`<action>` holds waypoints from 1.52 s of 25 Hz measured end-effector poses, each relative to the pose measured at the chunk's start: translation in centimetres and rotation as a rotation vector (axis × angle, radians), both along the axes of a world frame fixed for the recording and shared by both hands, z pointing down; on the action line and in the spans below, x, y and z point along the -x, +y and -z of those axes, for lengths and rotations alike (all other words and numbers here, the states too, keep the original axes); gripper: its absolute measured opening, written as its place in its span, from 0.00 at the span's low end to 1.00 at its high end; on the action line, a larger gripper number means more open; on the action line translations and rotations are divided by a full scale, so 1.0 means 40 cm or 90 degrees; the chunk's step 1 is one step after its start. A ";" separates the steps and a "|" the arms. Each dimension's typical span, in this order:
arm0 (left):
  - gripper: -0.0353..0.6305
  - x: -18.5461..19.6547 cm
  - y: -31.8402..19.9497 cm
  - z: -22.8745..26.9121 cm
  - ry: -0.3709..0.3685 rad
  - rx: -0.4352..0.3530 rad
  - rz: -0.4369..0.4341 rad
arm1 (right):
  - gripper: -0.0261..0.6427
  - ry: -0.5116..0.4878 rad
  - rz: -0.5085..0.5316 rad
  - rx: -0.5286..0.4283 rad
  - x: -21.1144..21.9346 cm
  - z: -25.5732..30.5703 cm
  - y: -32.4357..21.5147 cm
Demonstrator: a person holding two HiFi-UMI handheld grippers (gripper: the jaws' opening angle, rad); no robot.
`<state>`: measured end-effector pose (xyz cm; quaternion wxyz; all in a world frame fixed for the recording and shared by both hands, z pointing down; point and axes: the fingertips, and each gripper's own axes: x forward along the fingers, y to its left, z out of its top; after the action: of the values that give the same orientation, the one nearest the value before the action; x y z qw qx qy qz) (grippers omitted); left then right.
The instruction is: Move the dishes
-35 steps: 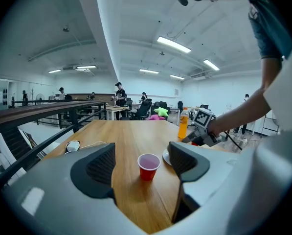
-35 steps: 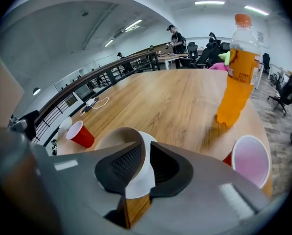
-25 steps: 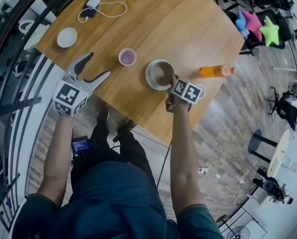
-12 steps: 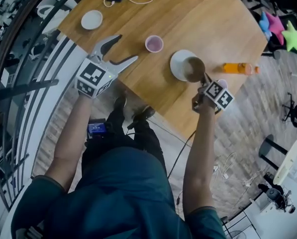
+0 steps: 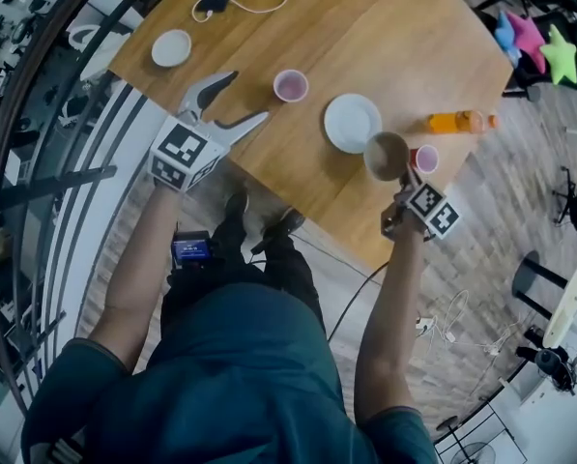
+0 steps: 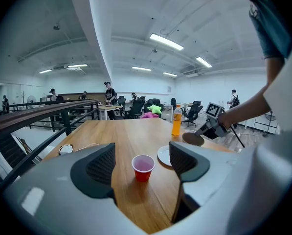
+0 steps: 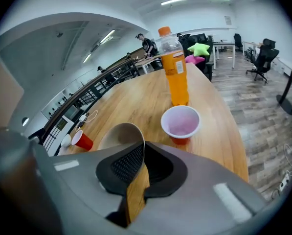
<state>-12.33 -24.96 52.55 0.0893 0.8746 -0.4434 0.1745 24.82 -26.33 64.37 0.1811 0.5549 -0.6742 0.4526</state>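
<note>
The bowl (image 5: 387,155) is sitting right of centre in the head view, clamped by its rim between the jaws of the right gripper (image 5: 401,176). In the right gripper view the two pads are pressing together on the bowl's thin wall. A second ago the bowl was resting on the white plate (image 5: 352,122). It is now clear of the plate, just to its right, beside a red cup (image 5: 425,159) and below the orange bottle (image 5: 459,122). So the first dish is coming away, and the plate is lying bare and free to be taken next. Whether the bowl is touching the table (image 5: 365,27) cannot be told. Toward the upper left, the left gripper (image 5: 242,98) is hovering with its jaws wide apart and nothing in them, pointing at a second red cup (image 5: 290,86).
</note>
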 end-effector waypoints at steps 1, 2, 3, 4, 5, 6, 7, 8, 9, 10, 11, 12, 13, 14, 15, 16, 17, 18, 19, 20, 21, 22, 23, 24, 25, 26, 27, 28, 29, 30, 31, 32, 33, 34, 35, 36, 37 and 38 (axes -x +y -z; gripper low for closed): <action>0.57 -0.006 -0.012 0.007 -0.002 0.001 -0.004 | 0.07 0.000 -0.007 0.004 -0.015 0.001 0.000; 0.57 -0.009 -0.018 0.011 -0.004 0.001 -0.008 | 0.07 0.001 -0.014 0.007 -0.029 -0.001 0.006; 0.57 -0.011 -0.015 0.009 -0.005 0.001 -0.011 | 0.07 0.002 -0.020 0.010 -0.041 -0.007 0.020; 0.57 -0.012 -0.005 0.005 -0.006 0.001 -0.013 | 0.07 0.004 -0.027 0.013 -0.052 -0.016 0.039; 0.57 -0.013 0.006 0.000 -0.008 0.001 -0.016 | 0.07 0.006 -0.032 0.016 -0.063 -0.025 0.059; 0.57 -0.015 0.013 -0.003 -0.009 0.001 -0.020 | 0.07 0.008 -0.038 0.020 -0.076 -0.033 0.075; 0.57 -0.018 0.015 -0.003 -0.010 0.003 -0.023 | 0.07 0.010 -0.043 0.024 -0.088 -0.038 0.086; 0.57 -0.020 0.012 -0.002 -0.012 0.004 -0.026 | 0.07 0.011 -0.049 0.028 -0.100 -0.043 0.093; 0.57 -0.022 0.008 -0.001 -0.013 0.005 -0.029 | 0.07 0.012 -0.055 0.033 -0.110 -0.049 0.099; 0.57 -0.023 0.006 -0.002 -0.014 0.006 -0.032 | 0.07 0.013 -0.061 0.038 -0.120 -0.057 0.106; 0.57 -0.025 0.004 -0.004 -0.016 0.006 -0.035 | 0.07 0.013 -0.068 0.042 -0.130 -0.065 0.113; 0.57 -0.028 0.003 -0.005 -0.017 0.006 -0.038 | 0.07 0.013 -0.074 0.046 -0.140 -0.073 0.121; 0.57 -0.033 0.002 -0.006 -0.018 0.006 -0.040 | 0.07 0.013 -0.080 0.050 -0.150 -0.079 0.129; 0.57 -0.039 0.001 -0.006 -0.019 0.006 -0.043 | 0.07 0.014 -0.084 0.055 -0.162 -0.085 0.136; 0.57 -0.045 -0.001 -0.005 -0.020 0.006 -0.046 | 0.07 0.015 -0.088 0.060 -0.172 -0.089 0.144; 0.57 -0.049 -0.003 -0.005 -0.021 0.006 -0.049 | 0.07 0.016 -0.092 0.065 -0.180 -0.094 0.150; 0.57 -0.052 -0.006 -0.005 -0.022 0.007 -0.052 | 0.07 0.015 -0.096 0.070 -0.186 -0.099 0.155; 0.57 -0.054 -0.010 -0.005 -0.023 0.007 -0.055 | 0.07 0.015 -0.100 0.076 -0.192 -0.103 0.160; 0.57 -0.058 -0.013 -0.006 -0.024 0.008 -0.057 | 0.07 0.014 -0.104 0.081 -0.199 -0.107 0.165; 0.57 -0.061 -0.016 -0.007 -0.024 0.008 -0.059 | 0.07 0.014 -0.107 0.086 -0.206 -0.110 0.172; 0.57 -0.064 -0.018 -0.007 -0.024 0.008 -0.061 | 0.07 0.012 -0.111 0.091 -0.213 -0.113 0.179; 0.57 -0.065 -0.019 -0.008 -0.024 0.008 -0.063 | 0.07 0.010 -0.114 0.095 -0.219 -0.116 0.187; 0.57 -0.066 -0.021 -0.008 -0.024 0.008 -0.065 | 0.07 0.006 -0.116 0.100 -0.223 -0.119 0.194; 0.57 -0.067 -0.024 -0.007 -0.024 0.008 -0.066 | 0.07 0.002 -0.116 0.105 -0.227 -0.123 0.201; 0.57 -0.068 -0.025 -0.007 -0.024 0.008 -0.067 | 0.07 -0.002 -0.117 0.111 -0.231 -0.125 0.209; 0.57 -0.069 -0.026 -0.006 -0.024 0.008 -0.068 | 0.07 -0.004 -0.117 0.116 -0.235 -0.128 0.218; 0.57 -0.070 -0.027 -0.004 -0.025 0.008 -0.070 | 0.07 -0.006 -0.116 0.123 -0.238 -0.132 0.229; 0.57 -0.072 -0.027 -0.003 -0.025 0.008 -0.071 | 0.07 -0.007 -0.116 0.130 -0.241 -0.135 0.239; 0.57 -0.073 -0.028 -0.002 -0.025 0.008 -0.072 | 0.07 -0.009 -0.115 0.136 -0.243 -0.138 0.248; 0.57 -0.075 -0.028 0.000 -0.025 0.007 -0.073 | 0.07 -0.011 -0.115 0.141 -0.245 -0.141 0.256; 0.57 -0.077 -0.028 0.001 -0.024 0.007 -0.074 | 0.07 -0.013 -0.116 0.143 -0.246 -0.143 0.262; 0.57 -0.079 -0.028 0.002 -0.024 0.006 -0.075 | 0.07 -0.014 -0.116 0.144 -0.248 -0.145 0.266; 0.57 -0.080 -0.028 0.004 -0.024 0.005 -0.077 | 0.07 -0.013 -0.117 0.143 -0.250 -0.145 0.269; 0.57 -0.082 -0.027 0.005 -0.024 0.004 -0.078 | 0.08 -0.012 -0.117 0.141 -0.251 -0.144 0.270; 0.57 -0.082 -0.027 0.007 -0.024 0.004 -0.080 | 0.08 -0.011 -0.116 0.138 -0.251 -0.142 0.270; 0.57 -0.082 -0.026 0.010 -0.024 0.003 -0.081 | 0.08 -0.010 -0.115 0.133 -0.251 -0.138 0.268; 0.57 -0.081 -0.026 0.013 -0.024 0.002 -0.081 | 0.08 -0.009 -0.114 0.127 -0.250 -0.131 0.267; 0.57 -0.079 -0.024 0.017 -0.024 0.000 -0.081 | 0.08 -0.007 -0.114 0.121 -0.250 -0.123 0.266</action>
<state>-9.17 -25.94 51.86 0.0695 0.8977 -0.3883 0.1964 34.82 -15.69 69.30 0.1880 0.5910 -0.5768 0.5316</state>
